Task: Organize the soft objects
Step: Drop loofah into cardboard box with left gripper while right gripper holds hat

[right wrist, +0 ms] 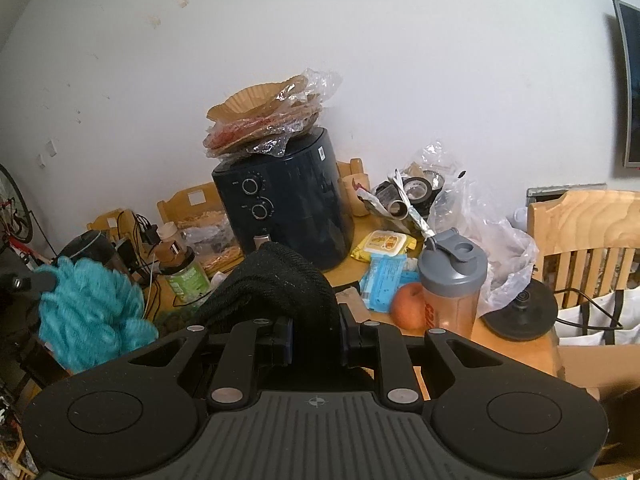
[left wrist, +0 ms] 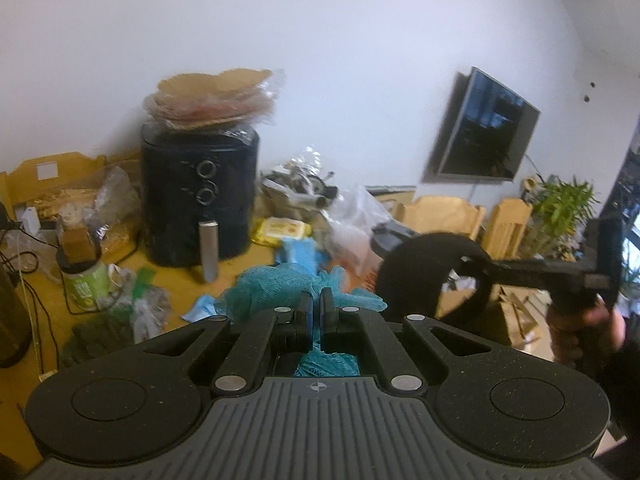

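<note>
Above the cluttered wooden table [right wrist: 516, 344], the left gripper [left wrist: 316, 312] has its jaws clamped on a teal mesh sponge [left wrist: 280, 292]; farther right, the right gripper [right wrist: 316, 334] clamps a black knit cloth [right wrist: 276, 280], both lifted off the tabletop.

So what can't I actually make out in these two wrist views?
- Left wrist view: the lower part of the teal mesh pouf in the left gripper is hidden behind the gripper body.
- Right wrist view: the black knit item in the right gripper is hidden lower down behind the gripper.
- Left wrist view: the packet by the air fryer is too blurred to read.
</note>
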`<act>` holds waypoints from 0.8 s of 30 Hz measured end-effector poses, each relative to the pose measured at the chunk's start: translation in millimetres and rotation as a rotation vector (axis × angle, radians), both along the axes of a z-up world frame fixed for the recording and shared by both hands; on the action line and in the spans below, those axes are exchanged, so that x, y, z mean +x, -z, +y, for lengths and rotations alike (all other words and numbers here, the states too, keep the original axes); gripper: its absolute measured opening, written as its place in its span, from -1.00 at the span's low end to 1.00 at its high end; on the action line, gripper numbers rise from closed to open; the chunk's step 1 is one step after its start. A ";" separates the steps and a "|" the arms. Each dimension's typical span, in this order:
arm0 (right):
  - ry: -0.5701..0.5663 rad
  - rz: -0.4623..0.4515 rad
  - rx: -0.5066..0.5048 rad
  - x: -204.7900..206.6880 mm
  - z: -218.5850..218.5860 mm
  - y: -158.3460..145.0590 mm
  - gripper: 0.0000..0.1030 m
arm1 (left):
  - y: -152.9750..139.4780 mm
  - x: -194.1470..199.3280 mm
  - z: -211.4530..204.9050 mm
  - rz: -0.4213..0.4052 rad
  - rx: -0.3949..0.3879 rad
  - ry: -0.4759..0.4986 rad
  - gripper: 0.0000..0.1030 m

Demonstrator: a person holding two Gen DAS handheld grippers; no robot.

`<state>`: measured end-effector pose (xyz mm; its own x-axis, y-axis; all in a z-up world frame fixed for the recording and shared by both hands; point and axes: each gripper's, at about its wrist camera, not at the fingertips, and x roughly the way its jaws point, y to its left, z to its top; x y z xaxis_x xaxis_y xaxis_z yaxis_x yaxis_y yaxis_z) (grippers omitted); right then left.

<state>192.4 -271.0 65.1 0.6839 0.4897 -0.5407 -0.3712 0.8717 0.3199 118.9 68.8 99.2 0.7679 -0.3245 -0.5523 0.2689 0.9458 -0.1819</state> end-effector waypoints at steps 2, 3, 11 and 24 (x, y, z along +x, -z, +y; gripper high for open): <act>0.000 -0.002 0.002 -1.8 -2.0 -1.1 -0.55 | 1.3 -7.9 -5.8 0.006 -0.002 0.018 -0.94; -0.001 -0.004 0.003 -2.3 -2.9 -1.9 -0.55 | 2.1 -10.3 -8.0 0.010 -0.005 0.025 -0.94; -0.016 -0.019 0.010 -7.4 -5.8 -6.9 -0.54 | 10.6 -28.3 -26.1 0.050 -0.029 0.070 -0.94; -0.064 -0.020 0.006 -24.6 -6.2 -10.6 -0.54 | 62.4 -57.6 -33.9 0.202 -0.024 0.051 0.18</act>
